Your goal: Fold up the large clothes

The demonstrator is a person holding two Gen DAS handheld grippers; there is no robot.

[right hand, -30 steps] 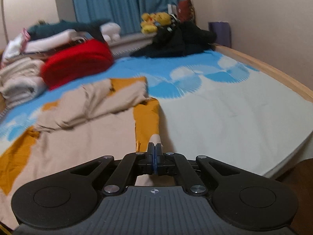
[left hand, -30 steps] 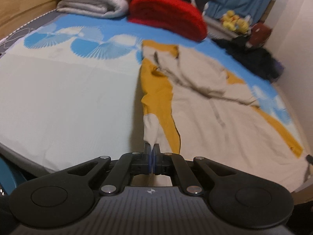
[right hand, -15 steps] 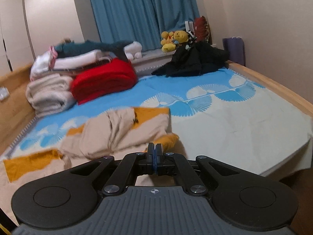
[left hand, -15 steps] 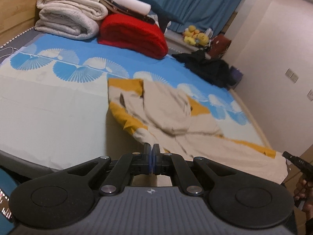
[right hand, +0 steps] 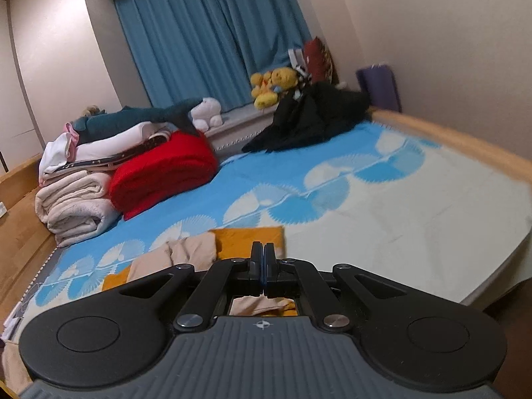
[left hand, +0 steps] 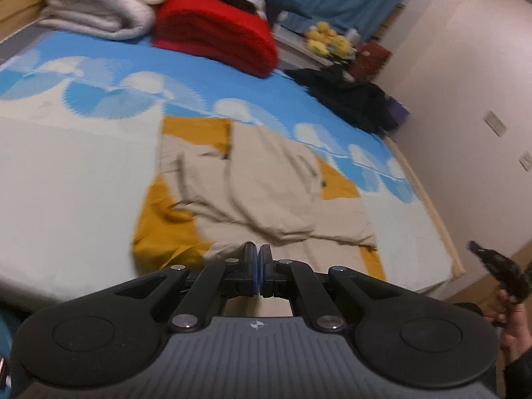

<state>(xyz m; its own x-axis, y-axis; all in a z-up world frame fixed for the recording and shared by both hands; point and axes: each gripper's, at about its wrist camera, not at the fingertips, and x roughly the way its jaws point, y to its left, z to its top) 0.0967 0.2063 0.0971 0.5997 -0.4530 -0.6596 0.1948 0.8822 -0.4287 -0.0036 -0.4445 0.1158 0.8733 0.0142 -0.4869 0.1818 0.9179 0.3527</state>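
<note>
A large beige and mustard-yellow garment [left hand: 259, 193] lies rumpled on the bed, partly folded over itself. My left gripper [left hand: 256, 256] is shut on its near beige edge. My right gripper [right hand: 263, 256] is shut on another edge of the same garment [right hand: 246, 242], with beige cloth visible under the fingers. The right gripper and the hand holding it also show at the right edge of the left wrist view [left hand: 498, 266].
The bed has a blue and white fan-pattern sheet [left hand: 83, 166]. A red folded blanket [left hand: 212, 30] and white folded bedding [left hand: 99, 3] lie at the far end. A black clothes heap [right hand: 309, 119] and yellow plush toys [right hand: 272, 86] sit near the blue curtain [right hand: 206, 33]. A wooden bed rail [right hand: 449, 136] runs on the right.
Both grippers have lifted and carried the garment's near edge forward over the rest of it, so the garment now lies shorter and more bunched. Both stay shut.
</note>
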